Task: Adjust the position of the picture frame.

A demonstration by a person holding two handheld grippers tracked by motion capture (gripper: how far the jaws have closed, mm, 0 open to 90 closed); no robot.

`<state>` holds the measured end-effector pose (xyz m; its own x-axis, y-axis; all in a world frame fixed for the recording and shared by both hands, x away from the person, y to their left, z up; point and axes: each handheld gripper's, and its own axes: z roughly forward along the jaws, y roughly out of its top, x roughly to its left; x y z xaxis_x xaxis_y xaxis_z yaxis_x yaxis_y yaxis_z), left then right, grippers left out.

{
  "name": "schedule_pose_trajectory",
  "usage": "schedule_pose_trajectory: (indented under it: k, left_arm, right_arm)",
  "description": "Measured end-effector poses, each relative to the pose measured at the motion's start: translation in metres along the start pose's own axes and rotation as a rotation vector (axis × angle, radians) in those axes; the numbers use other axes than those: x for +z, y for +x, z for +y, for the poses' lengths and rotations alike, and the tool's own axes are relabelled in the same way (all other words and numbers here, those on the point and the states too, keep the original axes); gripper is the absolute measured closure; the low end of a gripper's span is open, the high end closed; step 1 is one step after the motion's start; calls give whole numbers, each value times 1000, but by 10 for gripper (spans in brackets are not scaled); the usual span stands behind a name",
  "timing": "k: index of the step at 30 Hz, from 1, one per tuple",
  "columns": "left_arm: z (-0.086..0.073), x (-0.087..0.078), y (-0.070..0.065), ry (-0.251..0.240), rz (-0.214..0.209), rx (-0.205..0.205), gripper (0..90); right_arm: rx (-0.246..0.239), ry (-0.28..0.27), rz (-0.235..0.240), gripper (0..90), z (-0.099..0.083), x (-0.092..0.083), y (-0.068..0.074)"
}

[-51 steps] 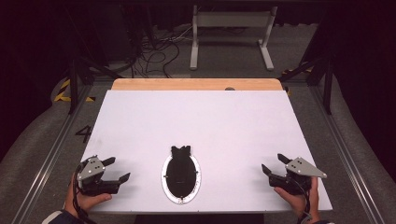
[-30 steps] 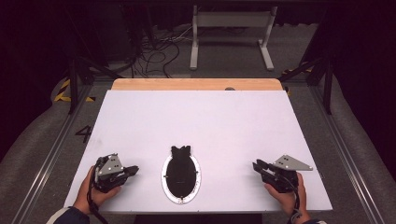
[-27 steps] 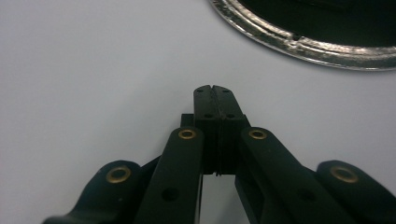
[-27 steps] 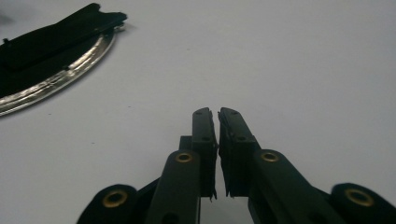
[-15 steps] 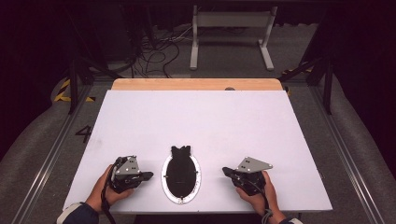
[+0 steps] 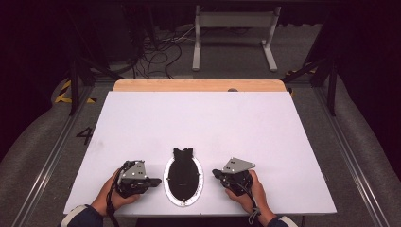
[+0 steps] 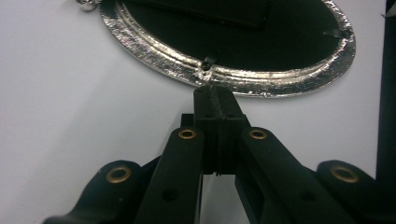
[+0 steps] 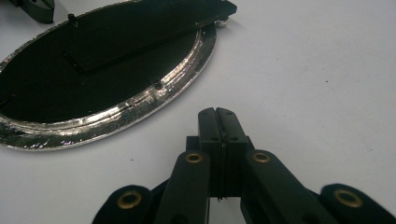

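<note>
Clearly a two-sided approach to the oval silver-rimmed plaque with the flat black face (image 6: 183,178), lying flat near the front edge of the white bench (image 6: 203,123), midway between both hands. Left gripper (image 6: 150,181) just beside the plaque's left rim, right gripper (image 6: 216,173) just beside its right rim, neither touching. Fingers (image 7: 215,100) pressed together in the left gripper view, nothing between them, tips almost at the crinkled silver rim (image 7: 243,81) by a small black clip (image 7: 208,60). Fingers (image 8: 217,122) likewise together and empty in the right gripper view, set a little farther off the rim (image 8: 154,95), with another small clip (image 8: 158,84) on that side. Judged as the last stretch of the reach, before any grasp. To do it well: part the fingers before closing the remaining gap, since shut tips would only nudge the plaque across the smooth bench. Keep both grippers low and level with the rim, one finger sliding under the raised lip and the other over it. Aim for the plain stretches of rim, clear of the clips. Close both sides at about the same time to stop the plaque pivoting. Squeeze gently, as the foil-like edge looks thin and likely to dent. Black notched tab (image 6: 182,152) at the far end best left alone.
</note>
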<state>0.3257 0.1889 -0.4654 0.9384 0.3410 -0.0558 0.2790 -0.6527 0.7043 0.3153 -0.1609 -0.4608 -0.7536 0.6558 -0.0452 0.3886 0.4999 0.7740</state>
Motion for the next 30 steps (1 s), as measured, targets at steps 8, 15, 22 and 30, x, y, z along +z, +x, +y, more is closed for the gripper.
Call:
schedule_pose_trajectory:
  k: [8, 15, 22, 30]
  left_arm:
    - [11, 11, -8, 9, -36, 62, 896]
    - [19, 18, -14, 19, -58, 88, 898]
    - [36, 34, -16, 25, -85, 115, 899]
    - [62, 56, -20, 33, -77, 140, 900]
  right_arm:
    - [-3, 24, -9, 900, 3, 3, -1]
    - [31, 43, -7, 900, 4, 7, -11]
    - [25, 50, -19, 900, 8, 10, -18]
    - [47, 55, -25, 900, -3, -3, -29]
